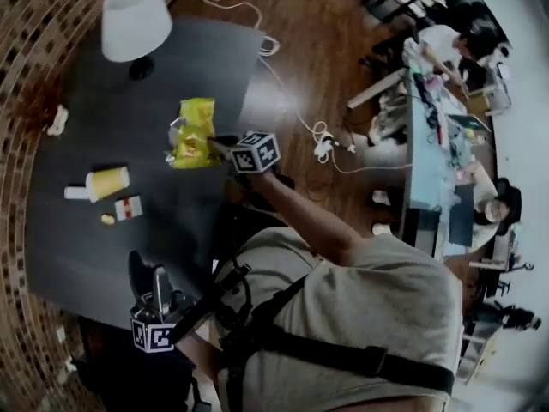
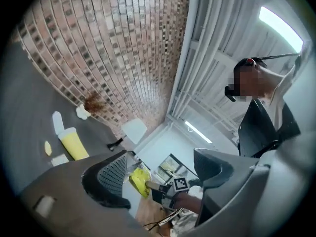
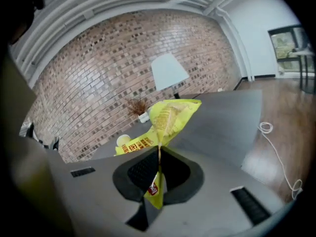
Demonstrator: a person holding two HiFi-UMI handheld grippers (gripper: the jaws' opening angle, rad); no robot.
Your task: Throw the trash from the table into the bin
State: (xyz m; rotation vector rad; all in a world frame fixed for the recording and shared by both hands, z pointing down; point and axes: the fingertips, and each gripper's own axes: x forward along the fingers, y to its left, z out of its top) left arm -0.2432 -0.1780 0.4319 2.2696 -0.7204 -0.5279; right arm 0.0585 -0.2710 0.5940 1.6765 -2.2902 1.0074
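Note:
A yellow chip bag (image 1: 196, 132) lies near the far side of the dark table (image 1: 77, 256). My right gripper (image 1: 220, 148) is shut on the chip bag's (image 3: 168, 117) edge, and the foil stands pinched between the pads of the right gripper (image 3: 159, 168). Left of the bag lie a yellow cup (image 1: 107, 182) on its side, a small red-and-white packet (image 1: 129, 207) and a yellow scrap (image 1: 107, 220). My left gripper (image 1: 151, 278) hovers over the table's near edge. The left gripper (image 2: 163, 174) is open and holds nothing, and it looks toward the cup (image 2: 73, 143) and the bag (image 2: 139, 180).
A white lamp (image 1: 135, 20) stands at the table's far left corner, with a crumpled white scrap (image 1: 57, 120) near the brick wall. A white cable (image 1: 322, 140) trails over the wooden floor to the right. People sit at a desk (image 1: 425, 127) farther right.

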